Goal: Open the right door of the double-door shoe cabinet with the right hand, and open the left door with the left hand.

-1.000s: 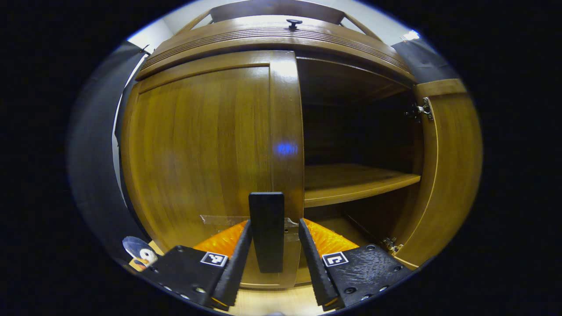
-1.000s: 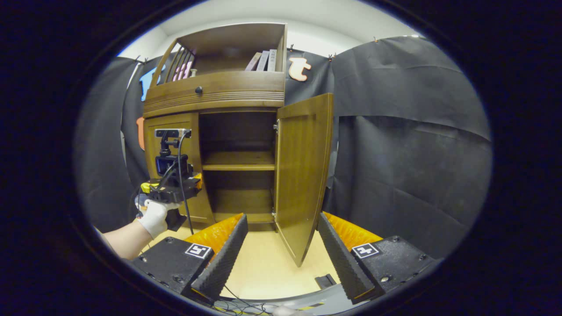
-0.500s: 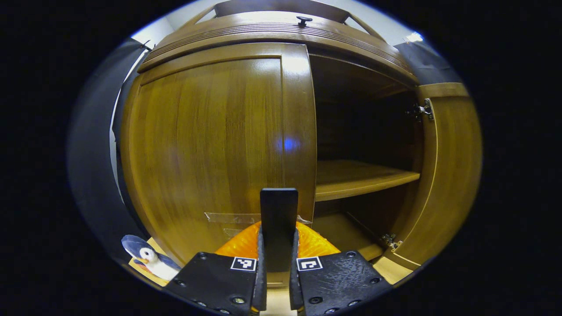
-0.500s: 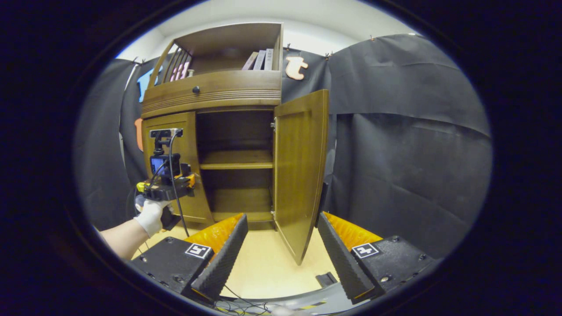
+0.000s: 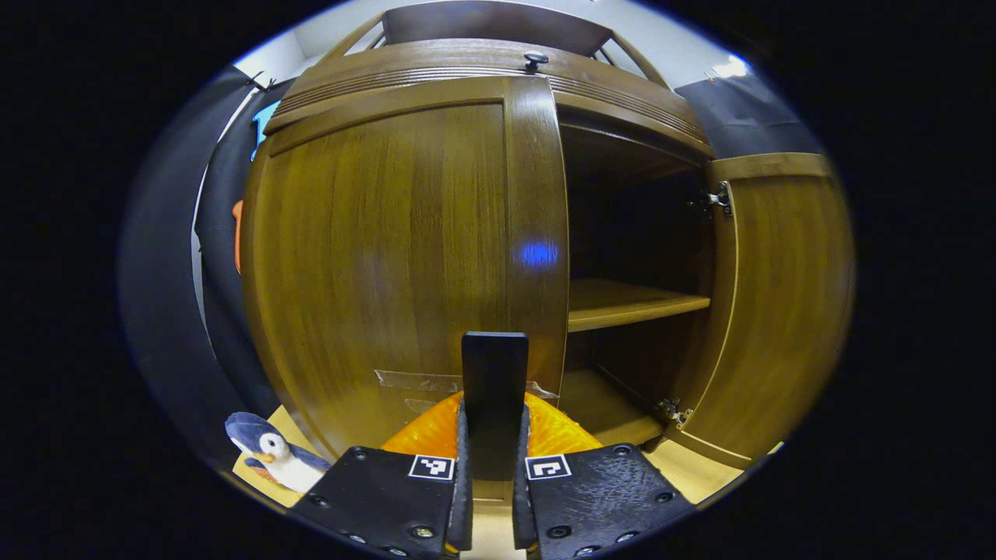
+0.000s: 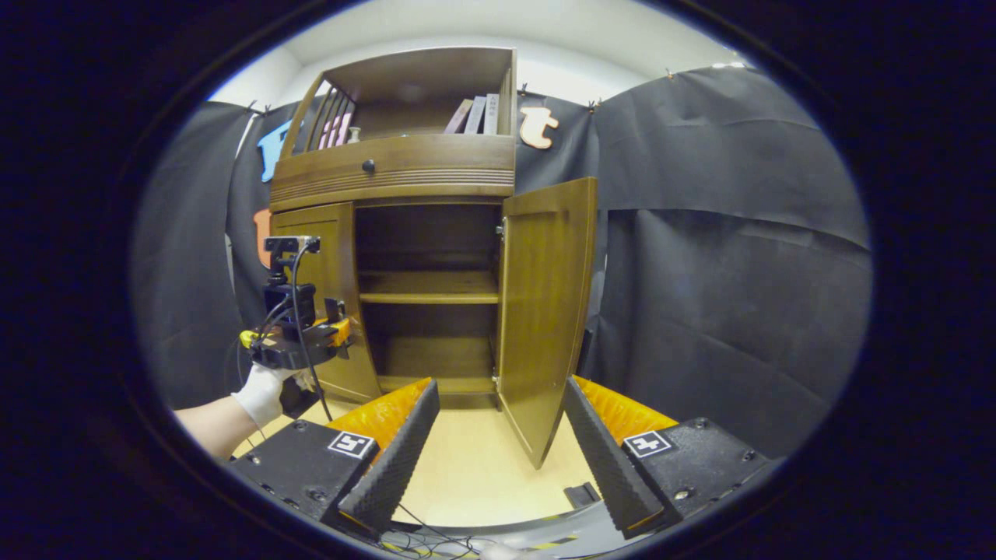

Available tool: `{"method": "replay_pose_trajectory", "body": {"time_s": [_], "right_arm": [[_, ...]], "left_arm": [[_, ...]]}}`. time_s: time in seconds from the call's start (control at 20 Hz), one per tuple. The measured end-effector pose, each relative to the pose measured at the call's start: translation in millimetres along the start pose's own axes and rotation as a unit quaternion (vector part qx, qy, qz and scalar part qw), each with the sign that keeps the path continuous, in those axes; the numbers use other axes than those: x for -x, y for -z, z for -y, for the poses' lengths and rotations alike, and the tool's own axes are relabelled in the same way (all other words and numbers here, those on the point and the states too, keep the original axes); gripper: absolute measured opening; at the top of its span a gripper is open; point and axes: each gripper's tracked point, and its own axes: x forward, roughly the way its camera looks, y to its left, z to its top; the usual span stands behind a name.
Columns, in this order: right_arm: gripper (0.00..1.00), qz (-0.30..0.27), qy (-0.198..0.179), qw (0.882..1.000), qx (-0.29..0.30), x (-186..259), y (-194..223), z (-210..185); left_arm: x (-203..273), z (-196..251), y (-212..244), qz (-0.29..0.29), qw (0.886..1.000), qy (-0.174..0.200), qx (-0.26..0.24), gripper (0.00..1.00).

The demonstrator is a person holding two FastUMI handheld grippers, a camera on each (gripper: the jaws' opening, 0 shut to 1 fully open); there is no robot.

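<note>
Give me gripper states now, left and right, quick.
Left gripper: jaws closed on the left door's black handle.
Right gripper: jaws open, holding nothing, back from the opened right door.

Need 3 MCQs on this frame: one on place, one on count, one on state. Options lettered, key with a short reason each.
1. Where does the blue-and-white penguin plush toy sit?
A. On the middle shelf
B. On the floor left of the brown wooden cabinet
C. On top of the cabinet

2. How many cabinet doors stand open?
A. None
B. One
C. Two

3. What is the left gripper doing?
A. Shut on the flat black door handle
B. Open, away from the door
C. Holding the toy

Key: B, the toy lies low beside the left door. B, the right door is swung out while the left one looks at or near closed. A, both fingers press the handle.
</note>
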Motion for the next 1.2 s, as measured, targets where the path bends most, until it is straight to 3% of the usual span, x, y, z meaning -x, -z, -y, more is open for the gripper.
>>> {"method": "replay_pose_trajectory", "body": {"time_s": [0.75,1.1,1.2], "right_arm": [[1.0,-0.004,-0.073,0.997,0.01,33,16,-51],[1.0,-0.002,-0.09,0.996,0.015,38,18,-67],[1.0,-0.002,-0.093,0.995,0.018,38,18,-70]], "left_arm": [[108,-52,15,0.002,1.0,-0.018,-0.002,0.18],[132,-78,17,-0.005,0.999,-0.032,0.003,0.18],[138,-83,20,-0.005,0.999,-0.038,0.016,0.08]]}}
